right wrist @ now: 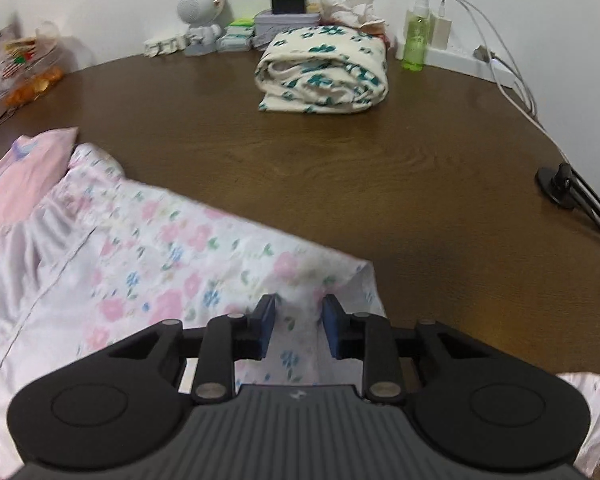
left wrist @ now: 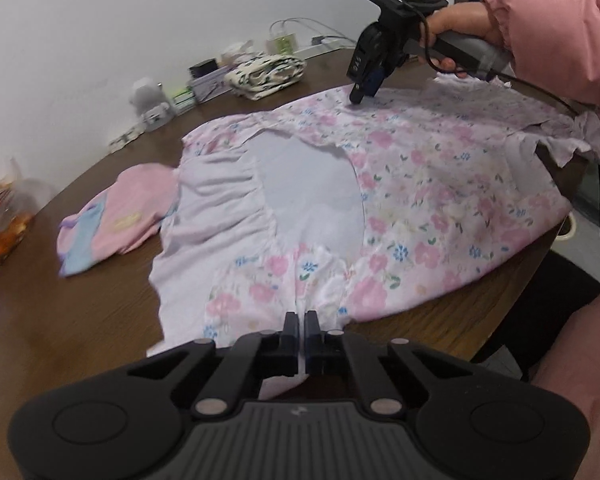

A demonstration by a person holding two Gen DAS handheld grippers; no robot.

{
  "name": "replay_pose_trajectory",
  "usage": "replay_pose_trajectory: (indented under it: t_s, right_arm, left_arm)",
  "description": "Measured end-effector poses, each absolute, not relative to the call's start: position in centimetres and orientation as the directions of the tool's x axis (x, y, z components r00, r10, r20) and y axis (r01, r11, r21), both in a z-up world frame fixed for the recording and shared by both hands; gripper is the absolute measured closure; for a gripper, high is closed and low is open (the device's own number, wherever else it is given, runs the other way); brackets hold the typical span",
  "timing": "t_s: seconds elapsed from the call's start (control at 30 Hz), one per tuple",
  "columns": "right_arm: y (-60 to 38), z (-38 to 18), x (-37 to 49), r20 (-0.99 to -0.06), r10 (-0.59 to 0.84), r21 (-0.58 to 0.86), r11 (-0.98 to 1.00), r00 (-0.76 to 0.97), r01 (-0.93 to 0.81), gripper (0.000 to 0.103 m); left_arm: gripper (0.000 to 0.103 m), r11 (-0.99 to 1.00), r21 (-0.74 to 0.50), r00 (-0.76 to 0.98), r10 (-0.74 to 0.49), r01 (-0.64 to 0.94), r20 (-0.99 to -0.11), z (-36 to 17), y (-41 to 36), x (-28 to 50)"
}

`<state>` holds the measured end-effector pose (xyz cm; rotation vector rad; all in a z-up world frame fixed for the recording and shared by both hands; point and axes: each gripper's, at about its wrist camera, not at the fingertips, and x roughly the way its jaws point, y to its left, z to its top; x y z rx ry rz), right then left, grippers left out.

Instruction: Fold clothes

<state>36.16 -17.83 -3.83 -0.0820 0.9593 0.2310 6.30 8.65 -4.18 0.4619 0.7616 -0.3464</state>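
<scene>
Floral dress [left wrist: 400, 184] spread mid-frame on brown table [right wrist: 340, 168], halfway to a fold.

Left gripper [left wrist: 301, 322] pinched shut on near hem; right gripper [right wrist: 299, 312] parted, cloth between fingers, not clamped. Likely risks: hem slipping free, fold skewing, pink top [left wrist: 112, 216] at left dragged along.

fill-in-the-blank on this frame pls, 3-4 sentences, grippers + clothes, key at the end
1. The left gripper is ____ on the near edge of the pink floral garment.
2. The right gripper has its fingers ____, with floral cloth between them.
3. The folded cream garment with a teal flower print sits near the ____ at the far side of the dark brown wooden table.
4. The green spray bottle stands ____.

Missing words: shut; open; wall; upright
</scene>
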Motion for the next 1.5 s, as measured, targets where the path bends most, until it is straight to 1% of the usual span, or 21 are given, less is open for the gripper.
replay_pose_trajectory:
  t_s: [0.17,0.27,0.3,0.33,0.37,0.4,0.47,0.5,0.53,0.57,0.6,0.73,0.83,0.9,1.1,1.2,1.27,1.3,1.33,1.4,1.5]
  right_arm:
    - [-17.5,-4.0,37.9,-0.807,0.125,0.006,0.979,0.578,-0.203,0.078]
    - [-17.7,-3.5,37.5,-0.808,0.159,0.042,0.976,0.567,-0.214,0.077]
    - [-17.8,-3.3,37.3,-0.806,0.176,0.057,0.973,0.565,-0.221,0.077]
    - [-17.9,-3.0,36.8,-0.805,0.197,0.073,0.969,0.560,-0.236,0.077]
    - [-17.9,-2.7,36.3,-0.803,0.219,0.089,0.964,0.554,-0.252,0.074]
    - [-17.9,-2.4,35.7,-0.801,0.239,0.102,0.958,0.548,-0.268,0.072]
    - [-17.5,-1.9,34.7,-0.799,0.261,0.104,0.947,0.542,-0.304,0.067]
    - [-17.3,-1.8,34.4,-0.796,0.265,0.095,0.942,0.544,-0.321,0.062]
    - [-17.0,-1.8,34.2,-0.793,0.261,0.078,0.939,0.550,-0.334,0.061]
    - [-16.7,-2.0,34.3,-0.793,0.257,0.068,0.939,0.553,-0.338,0.061]
    - [-16.5,-2.1,34.5,-0.793,0.254,0.062,0.938,0.554,-0.340,0.061]
    - [-15.7,-3.3,36.1,-0.799,0.229,0.039,0.942,0.555,-0.333,0.061]
    - [-15.2,-4.0,37.0,-0.804,0.199,0.011,0.947,0.561,-0.321,0.061]
    - [-15.1,-4.2,37.5,-0.801,0.198,0.013,0.949,0.565,-0.315,0.061]
    - [-15.0,-4.5,38.7,-0.785,0.188,0.006,0.955,0.591,-0.296,0.060]
    - [-15.0,-4.4,39.2,-0.786,0.202,0.022,0.954,0.585,-0.300,0.061]
    - [-15.9,-3.6,38.8,-0.781,0.246,0.087,0.953,0.574,-0.290,0.060]
    - [-16.6,-2.7,38.2,-0.771,0.274,0.118,0.949,0.575,-0.294,0.060]
    - [-17.3,-1.6,37.4,-0.758,0.304,0.148,0.942,0.577,-0.301,0.059]
    - [-18.7,0.6,35.4,-0.732,0.354,0.187,0.926,0.583,-0.327,0.055]
    - [-20.6,4.2,31.2,-0.693,0.400,0.180,0.902,0.599,-0.393,0.047]
  left_arm:
    - [0.099,0.854,0.289,0.691,-0.106,0.432,-0.715,-3.8,8.4,5.0]
    - [0.088,0.859,0.276,0.719,-0.143,0.432,-0.680,-1.8,8.5,4.9]
    - [0.077,0.855,0.269,0.726,-0.167,0.444,-0.668,-1.1,8.4,5.0]
    - [0.070,0.851,0.262,0.732,-0.190,0.455,-0.655,-0.4,8.2,5.2]
    - [0.058,0.842,0.262,0.732,-0.208,0.471,-0.649,0.0,7.9,5.5]
    - [0.051,0.828,0.273,0.726,-0.214,0.490,-0.653,0.0,7.4,6.0]
    - [0.051,0.797,0.303,0.707,-0.205,0.522,-0.677,-0.4,6.3,7.2]
    - [0.053,0.784,0.315,0.691,-0.190,0.534,-0.697,-1.0,5.8,8.0]
    - [0.056,0.776,0.325,0.674,-0.169,0.541,-0.719,-1.7,5.3,8.7]
    - [0.061,0.772,0.326,0.658,-0.154,0.545,-0.737,-2.4,5.1,9.3]
    - [0.071,0.771,0.321,0.643,-0.145,0.550,-0.752,-2.9,5.0,9.6]
    - [0.095,0.800,0.254,0.608,-0.167,0.544,-0.776,-3.6,5.7,9.5]
    - [0.101,0.834,0.226,0.610,-0.158,0.503,-0.777,-3.7,6.4,9.1]
    - [0.102,0.857,0.237,0.629,-0.124,0.458,-0.768,-3.8,6.6,8.4]
    - [0.101,0.887,0.220,0.647,-0.111,0.407,-0.754,-3.4,6.9,6.3]
    - [0.090,0.886,0.227,0.679,-0.124,0.404,-0.724,-2.3,6.4,6.0]
    - [0.076,0.883,0.239,0.720,-0.147,0.405,-0.678,-0.9,6.2,5.9]
    - [0.064,0.879,0.248,0.739,-0.158,0.408,-0.655,-0.2,6.0,5.8]
    - [0.059,0.873,0.257,0.754,-0.171,0.414,-0.635,0.4,5.8,6.0]
    - [0.059,0.857,0.271,0.760,-0.192,0.438,-0.621,1.0,4.9,6.9]
    - [0.059,0.830,0.292,0.760,-0.221,0.476,-0.611,1.5,3.4,8.7]
